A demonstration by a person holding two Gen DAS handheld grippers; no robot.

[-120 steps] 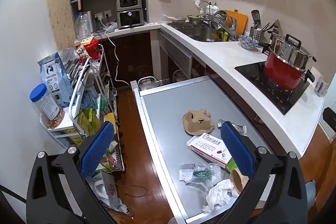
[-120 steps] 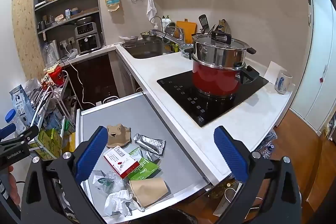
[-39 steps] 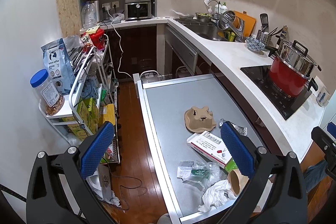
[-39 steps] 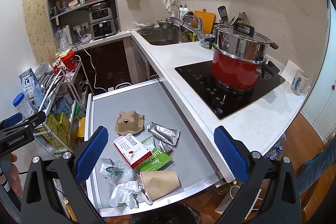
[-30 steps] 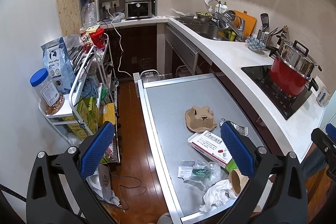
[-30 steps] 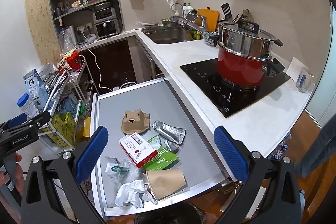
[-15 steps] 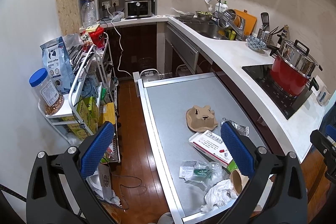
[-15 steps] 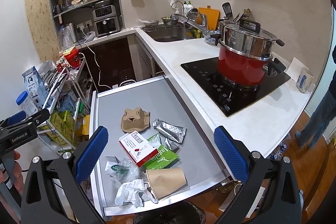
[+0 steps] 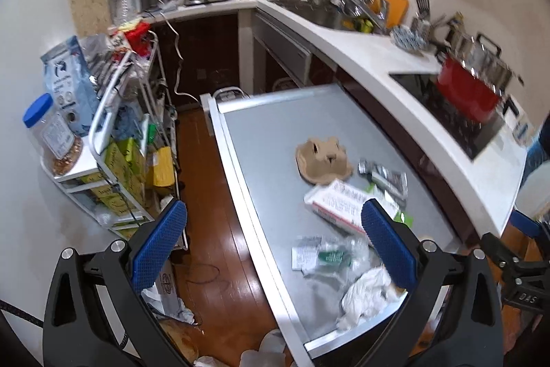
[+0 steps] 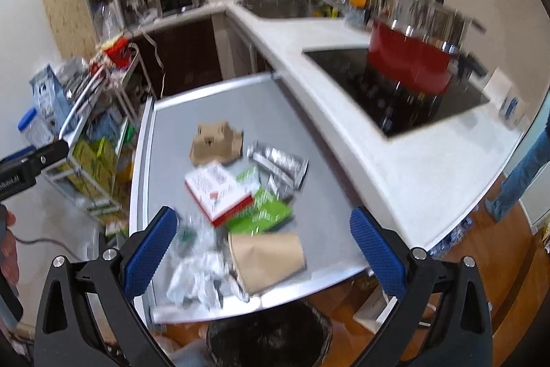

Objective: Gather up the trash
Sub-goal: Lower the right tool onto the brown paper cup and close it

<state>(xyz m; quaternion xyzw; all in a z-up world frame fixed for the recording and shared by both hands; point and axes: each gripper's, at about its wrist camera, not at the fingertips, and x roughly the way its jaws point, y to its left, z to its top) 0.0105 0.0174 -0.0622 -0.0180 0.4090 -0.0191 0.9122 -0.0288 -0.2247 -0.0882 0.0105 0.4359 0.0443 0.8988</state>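
We see the trash heaped at the near end of the grey table (image 10: 240, 98): a brown paper cup (image 10: 266, 258) on its side, crumpled white tissue (image 10: 196, 281) beside it, a clear plastic wrapper (image 9: 326, 255), a red-and-white carton (image 10: 216, 191) lying over a green packet (image 10: 261, 215), a silver foil pouch (image 10: 278, 162) and a brown cardboard cup holder (image 10: 215, 140) farther back. Motion blur smears both views, so we cannot read any print on them. In the left wrist view the cup is almost wholly hidden behind a blue pad. Below the table's near edge sits a bin with a black liner (image 10: 271, 337), its lower part cut off by the frame. Our right gripper (image 10: 263, 253) hangs over the cup with its fingers spread wide, holding nothing. Our left gripper (image 9: 275, 245) is likewise wide apart and empty, over the table's left edge.
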